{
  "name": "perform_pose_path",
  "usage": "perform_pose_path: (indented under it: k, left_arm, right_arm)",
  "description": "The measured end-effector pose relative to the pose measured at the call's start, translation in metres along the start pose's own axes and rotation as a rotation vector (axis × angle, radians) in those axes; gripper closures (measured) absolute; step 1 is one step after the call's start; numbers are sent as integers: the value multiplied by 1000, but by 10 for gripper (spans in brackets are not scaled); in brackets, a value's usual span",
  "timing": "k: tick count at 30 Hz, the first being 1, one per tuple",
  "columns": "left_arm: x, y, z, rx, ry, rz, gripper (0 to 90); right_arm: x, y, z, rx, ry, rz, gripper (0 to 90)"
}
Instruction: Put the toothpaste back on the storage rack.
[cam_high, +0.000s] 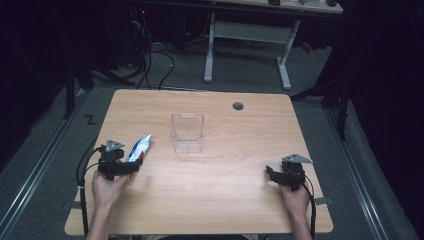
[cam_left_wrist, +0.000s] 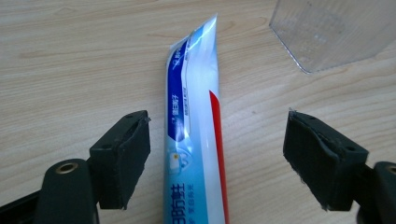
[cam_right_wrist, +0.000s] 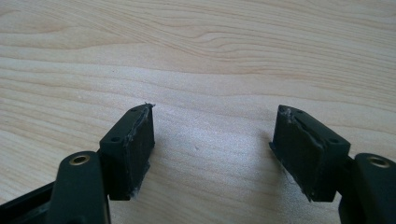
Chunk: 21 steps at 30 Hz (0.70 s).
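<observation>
- High view: a toothpaste tube (cam_high: 139, 149), white and blue with a red stripe, lies flat on the wooden table (cam_high: 225, 200) near its left edge, its crimped end toward the far side.
- High view: the left gripper (cam_high: 125, 167) sits at the near end of the tube, held by the person's left hand (cam_high: 106, 190); a grey three-cornered plate tops it.
- High view: a clear plastic container (cam_high: 187, 132) stands upright near the table's centre, well apart from the tube.
- High view: the right gripper (cam_high: 274, 175) rests low over the right side of the table, in the right hand (cam_high: 295, 199), far from tube and container.
- Left gripper view: the 2 jaws stand wide apart with the toothpaste tube (cam_left_wrist: 196, 140) running up between them; neither pad touches it, and bare table (cam_left_wrist: 70, 70) shows on both sides. Nothing is gripped.
- Left gripper view: a corner of the clear container (cam_left_wrist: 327, 32) shows beyond the tube, at upper right.
- Right gripper view: the 2 jaws stand wide apart over bare wood (cam_right_wrist: 210, 56), holding nothing.
</observation>
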<state>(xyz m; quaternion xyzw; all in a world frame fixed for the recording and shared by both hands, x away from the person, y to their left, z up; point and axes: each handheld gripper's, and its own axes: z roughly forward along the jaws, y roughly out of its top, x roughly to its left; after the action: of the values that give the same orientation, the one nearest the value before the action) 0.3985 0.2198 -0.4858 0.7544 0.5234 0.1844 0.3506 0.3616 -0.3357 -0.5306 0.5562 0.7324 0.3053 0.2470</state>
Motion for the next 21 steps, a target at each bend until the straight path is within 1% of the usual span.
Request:
perform_pose_path:
  k: [4, 5, 7, 8, 9, 10, 14, 15, 21]
  left_arm:
    - [1, 5, 4, 16, 7, 6, 234]
    - [2, 7, 8, 6, -1, -8, 245]
    - [6, 8, 11, 13, -12, -31, 244]
    - [7, 8, 13, 18, -7, -36, 243]
    - [7, 8, 13, 18, -7, -36, 243]
    - [9, 8, 16, 28, -2, -40, 245]
    - [11, 8, 18, 25, -6, -52, 267]
    - [13, 8, 18, 18, -8, -62, 273]
    - [15, 9, 18, 15, -8, -71, 294]
  right_arm:
    - [0, 0, 0, 0, 0, 0, 296]
    - [0, 0, 0, 0, 0, 0, 296]
    - [0, 0, 0, 0, 0, 0, 296]
    - [0, 0, 0, 0, 0, 0, 296]
    - [0, 0, 0, 0, 0, 0, 296]
    - [0, 0, 0, 0, 0, 0, 296]
    - [0, 0, 0, 0, 0, 0, 296]
    - [0, 0, 0, 0, 0, 0, 296]
    - [0, 0, 0, 0, 0, 0, 296]
